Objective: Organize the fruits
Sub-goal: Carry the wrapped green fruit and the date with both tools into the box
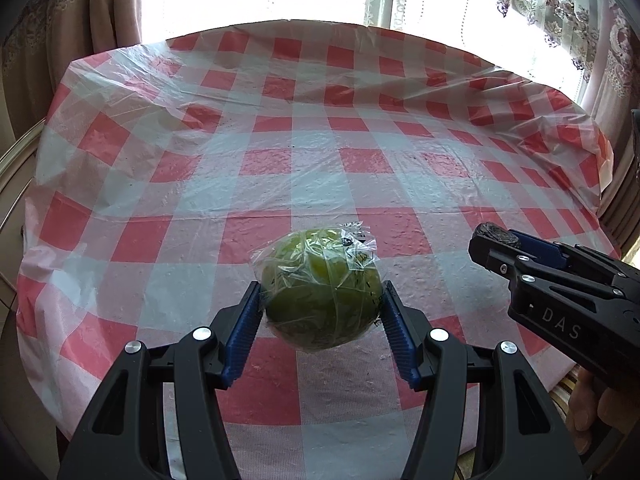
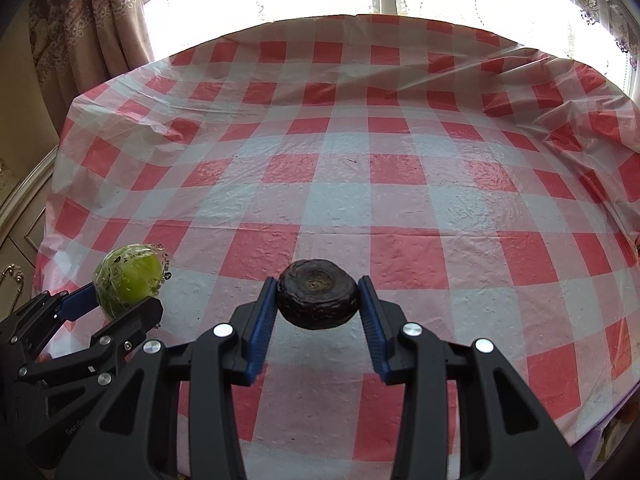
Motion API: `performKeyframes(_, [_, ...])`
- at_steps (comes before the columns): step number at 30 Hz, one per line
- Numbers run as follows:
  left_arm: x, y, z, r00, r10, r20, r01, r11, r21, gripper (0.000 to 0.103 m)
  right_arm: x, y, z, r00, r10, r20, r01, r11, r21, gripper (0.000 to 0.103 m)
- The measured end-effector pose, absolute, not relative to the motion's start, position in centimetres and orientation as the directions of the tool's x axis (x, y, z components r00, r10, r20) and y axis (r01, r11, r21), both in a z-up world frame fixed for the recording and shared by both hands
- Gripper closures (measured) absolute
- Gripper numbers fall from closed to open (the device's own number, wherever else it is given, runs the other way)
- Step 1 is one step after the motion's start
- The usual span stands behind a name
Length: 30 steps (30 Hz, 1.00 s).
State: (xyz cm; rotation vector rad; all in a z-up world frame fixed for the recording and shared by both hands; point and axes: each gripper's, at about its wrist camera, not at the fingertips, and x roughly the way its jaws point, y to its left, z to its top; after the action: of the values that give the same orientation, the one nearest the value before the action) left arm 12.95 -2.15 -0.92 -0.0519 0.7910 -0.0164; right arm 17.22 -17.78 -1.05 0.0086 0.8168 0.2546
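Left wrist view: I read this as the carrying step — both fruits are up off the desk (image 1: 320,152), which is draped in a red-and-white checked plastic sheet, and neither has been set down yet. My left gripper (image 1: 322,312), low in the centre of the frame, is clamped on the round green fruit wrapped in clear crinkled film (image 1: 322,300); both blue ribbed pads (image 1: 244,320) press its sides. The film is twisted into a loose tuft at the upper right of the fruit, with dark print showing through. At the right edge my right gripper (image 1: 494,240) comes in, its tips pinching something dark.

Right wrist view: the right gripper (image 2: 318,304), centre low, is clamped on the dark brown, flattened round fruit with a wrinkled skin and a sunken ring on top (image 2: 317,299). It hangs clear above the cloth. The green fruit (image 2: 128,282) sits at lower left, held in the left gripper (image 2: 116,300).

Next, I judge, I must choose spots on the bare cloth and lower each fruit gently — no bowl or tray shows in either view.
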Motion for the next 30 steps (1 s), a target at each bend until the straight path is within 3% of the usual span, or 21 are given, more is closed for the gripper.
performKeyframes(30, [9.3, -9.3, 1.9, 0.715, -0.078, -0.695, 0.144, 0.989, 0.038, 0.046, 8.2, -24.9, 2.1, 0.718, 0.178, -0.673, -0.137, 0.984, 0.113, 0.062])
